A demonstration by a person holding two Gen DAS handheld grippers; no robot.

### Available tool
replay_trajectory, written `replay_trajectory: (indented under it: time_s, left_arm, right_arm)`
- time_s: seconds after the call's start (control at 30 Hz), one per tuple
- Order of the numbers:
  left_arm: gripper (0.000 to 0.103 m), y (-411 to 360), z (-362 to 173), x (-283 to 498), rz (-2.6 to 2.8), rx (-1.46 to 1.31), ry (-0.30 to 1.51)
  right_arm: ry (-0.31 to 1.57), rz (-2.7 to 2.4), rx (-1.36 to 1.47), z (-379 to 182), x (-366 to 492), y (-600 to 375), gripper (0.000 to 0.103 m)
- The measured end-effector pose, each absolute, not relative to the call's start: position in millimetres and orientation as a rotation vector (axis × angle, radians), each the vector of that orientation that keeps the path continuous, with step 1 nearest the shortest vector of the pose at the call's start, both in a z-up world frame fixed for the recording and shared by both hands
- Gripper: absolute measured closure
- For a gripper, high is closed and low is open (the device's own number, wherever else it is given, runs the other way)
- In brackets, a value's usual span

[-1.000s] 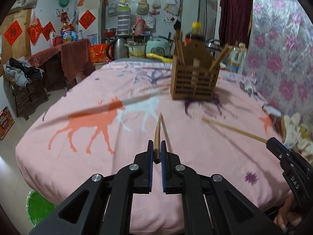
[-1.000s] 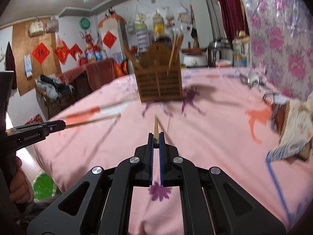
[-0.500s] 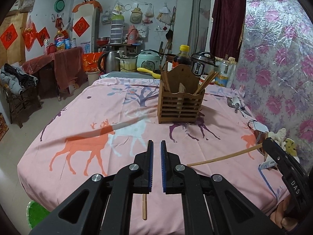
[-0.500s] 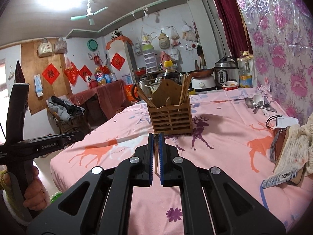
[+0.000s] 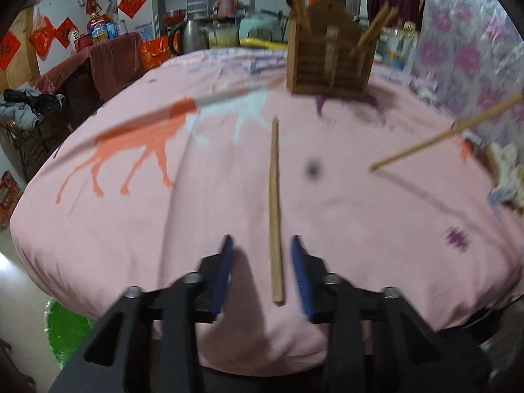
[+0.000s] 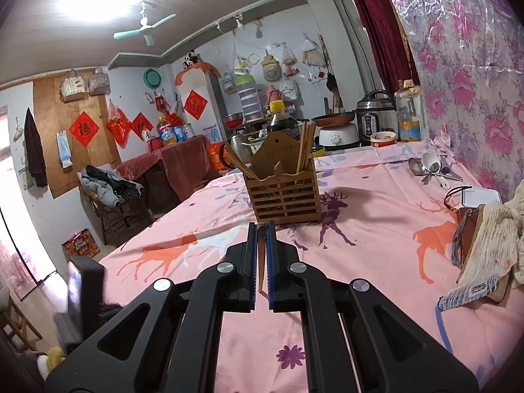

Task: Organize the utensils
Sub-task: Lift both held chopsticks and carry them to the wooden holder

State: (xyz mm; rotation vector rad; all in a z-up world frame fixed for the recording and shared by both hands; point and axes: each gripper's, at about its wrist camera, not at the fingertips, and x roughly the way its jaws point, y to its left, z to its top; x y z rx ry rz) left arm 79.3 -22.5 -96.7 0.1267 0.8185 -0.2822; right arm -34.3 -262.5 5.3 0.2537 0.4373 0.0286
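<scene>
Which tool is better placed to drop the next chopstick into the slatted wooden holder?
Right. The right tool is already shut on a wooden chopstick and faces the slatted wooden holder. The left tool, jaws just opened, only straddles a loose chopstick lying on the pink tablecloth.

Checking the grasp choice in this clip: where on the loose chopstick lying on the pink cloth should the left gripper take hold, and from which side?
Probably the near, thicker end of the chopstick, from above. It lies flat, pointing away toward the wooden holder, its near end already between the left gripper's jaws, which have just been opening. Closing across its width there should suit its slim, tapering shape.
</scene>
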Motion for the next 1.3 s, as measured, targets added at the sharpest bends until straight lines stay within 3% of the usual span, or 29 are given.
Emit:
replay_trajectory:
  time_s: [0.1, 0.13, 0.3, 0.67, 1.3]
  left_arm:
    - [0.095, -21, -98, 72, -0.302, 0.142, 0.812]
    - [0.096, -20, -98, 69, -0.309, 0.144, 0.813]
    - [0.096, -17, -83, 58, -0.310, 0.131, 0.792]
    - [0.097, -30, 40, 61, -0.353, 0.085, 0.560]
    - [0.097, -52, 71, 137, -0.445, 0.018, 0.626]
  right_arm:
    - [0.437, 0.029, 0.255, 5, -34, -263, 0.097]
    - [0.438, 0.030, 0.259, 4, -34, -263, 0.097]
    - [0.437, 0.029, 0.261, 3, -35, -263, 0.097]
    - [0.411, 0.038, 0.249, 8, -36, -259, 0.097]
    - [0.450, 0.061, 0.279, 24, 17, -268, 0.097]
